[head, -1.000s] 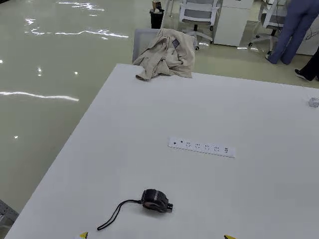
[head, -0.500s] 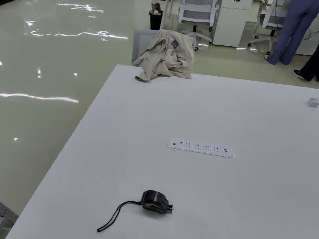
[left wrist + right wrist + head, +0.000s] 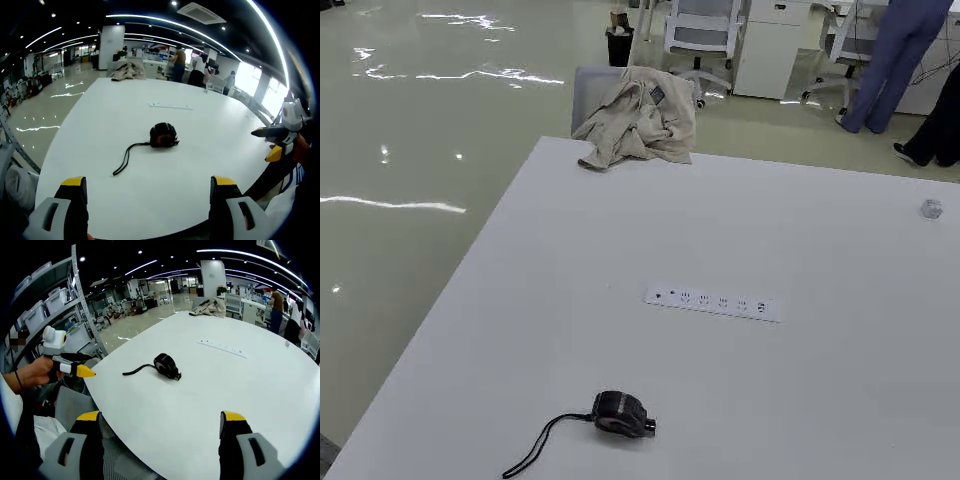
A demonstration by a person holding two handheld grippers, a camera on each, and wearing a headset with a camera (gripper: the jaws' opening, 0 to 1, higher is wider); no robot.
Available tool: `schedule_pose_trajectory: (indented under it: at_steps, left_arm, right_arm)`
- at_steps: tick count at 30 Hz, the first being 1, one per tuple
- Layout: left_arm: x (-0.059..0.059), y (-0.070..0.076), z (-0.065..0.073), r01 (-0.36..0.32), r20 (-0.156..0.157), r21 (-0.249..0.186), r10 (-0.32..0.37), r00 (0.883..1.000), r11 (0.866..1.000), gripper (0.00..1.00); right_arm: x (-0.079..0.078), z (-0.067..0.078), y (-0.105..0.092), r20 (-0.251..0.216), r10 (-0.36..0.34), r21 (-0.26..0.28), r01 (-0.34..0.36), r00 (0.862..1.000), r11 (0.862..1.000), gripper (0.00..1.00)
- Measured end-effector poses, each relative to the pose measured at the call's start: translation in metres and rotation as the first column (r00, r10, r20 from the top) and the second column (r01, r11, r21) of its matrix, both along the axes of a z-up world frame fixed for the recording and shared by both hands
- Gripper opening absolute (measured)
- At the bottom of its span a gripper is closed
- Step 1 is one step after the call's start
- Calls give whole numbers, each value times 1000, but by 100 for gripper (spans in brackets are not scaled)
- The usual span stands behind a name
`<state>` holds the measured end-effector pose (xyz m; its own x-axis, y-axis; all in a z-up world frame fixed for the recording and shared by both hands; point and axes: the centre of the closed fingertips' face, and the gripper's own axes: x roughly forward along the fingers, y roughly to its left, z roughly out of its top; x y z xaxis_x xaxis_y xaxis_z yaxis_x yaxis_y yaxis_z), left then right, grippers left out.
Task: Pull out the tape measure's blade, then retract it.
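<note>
A black tape measure (image 3: 623, 414) with a black wrist strap lies on the white table (image 3: 820, 240) near its front edge, blade fully in. In the left gripper view the tape measure (image 3: 163, 135) sits ahead of my left gripper (image 3: 149, 182), which is open and short of the table edge. From the right gripper view the tape measure (image 3: 167, 365) lies beyond my open right gripper (image 3: 160, 416), with nothing between its fingers. Each gripper shows in the other's view: the right gripper (image 3: 267, 144) and the left gripper (image 3: 82, 365), both held off the table's near edge.
A white power strip (image 3: 712, 303) lies mid-table beyond the tape measure. A beige jacket (image 3: 640, 120) hangs over a chair at the far edge. A small clear object (image 3: 931, 208) sits at the far right. People (image 3: 895, 60) stand by desks at the back.
The head camera has shifted a little. The yellow jaw tips seen at the head view's bottom edge a second ago have left it. The tape measure has not moved.
</note>
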<state>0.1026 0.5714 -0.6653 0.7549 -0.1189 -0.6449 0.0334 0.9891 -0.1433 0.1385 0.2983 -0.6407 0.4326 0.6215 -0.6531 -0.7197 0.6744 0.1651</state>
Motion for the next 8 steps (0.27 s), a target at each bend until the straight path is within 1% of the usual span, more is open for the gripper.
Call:
schedule_pose_trajectory:
  at_steps: [8]
  left_arm:
    - [-3, 6, 1, 0, -7, 12, 0, 1000, 1000, 100]
  right_arm:
    - [-5, 1, -9, -7, -4, -20, 4, 1000, 1000, 100]
